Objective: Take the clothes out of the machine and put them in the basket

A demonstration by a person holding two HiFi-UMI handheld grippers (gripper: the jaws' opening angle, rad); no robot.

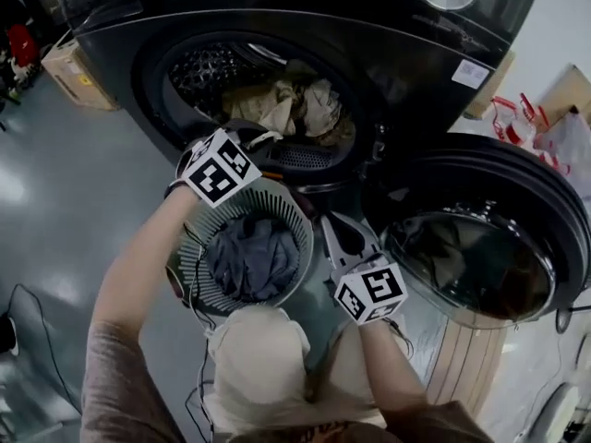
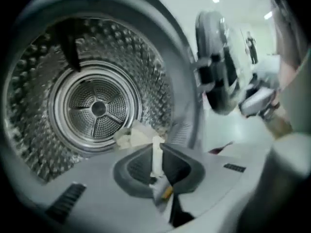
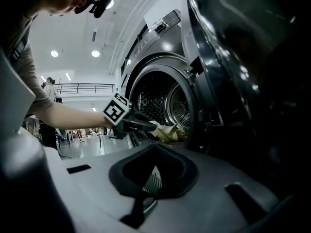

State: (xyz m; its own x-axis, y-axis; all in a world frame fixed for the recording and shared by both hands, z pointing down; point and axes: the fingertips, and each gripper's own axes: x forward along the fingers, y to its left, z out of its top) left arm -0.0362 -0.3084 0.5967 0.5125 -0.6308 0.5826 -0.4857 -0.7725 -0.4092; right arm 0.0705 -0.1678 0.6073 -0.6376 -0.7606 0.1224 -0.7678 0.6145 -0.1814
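we are working at the open front-loading washing machine, a gripper in each hand. our left gripper is reaching over the far rim of the basket to the lip of the drum, its jaws closed down on a thin, pale strip of cloth — an end of the pale clothes that are lying heaped at the near edge of the drum, toward its right. the strip is running up between the jaws and back toward that heap.

our right gripper is hovering low at the right of the basket, between it and the machine's door, which is standing wide open at the right. its jaws are standing apart with nothing in them — only the basket's white slats are showing through the gap.

the basket, round and slatted, is sitting on the grey floor just in front of the machine's opening, and a dark grey garment is already lying in it. a cardboard box is resting on the floor at the far left, beside the machine.
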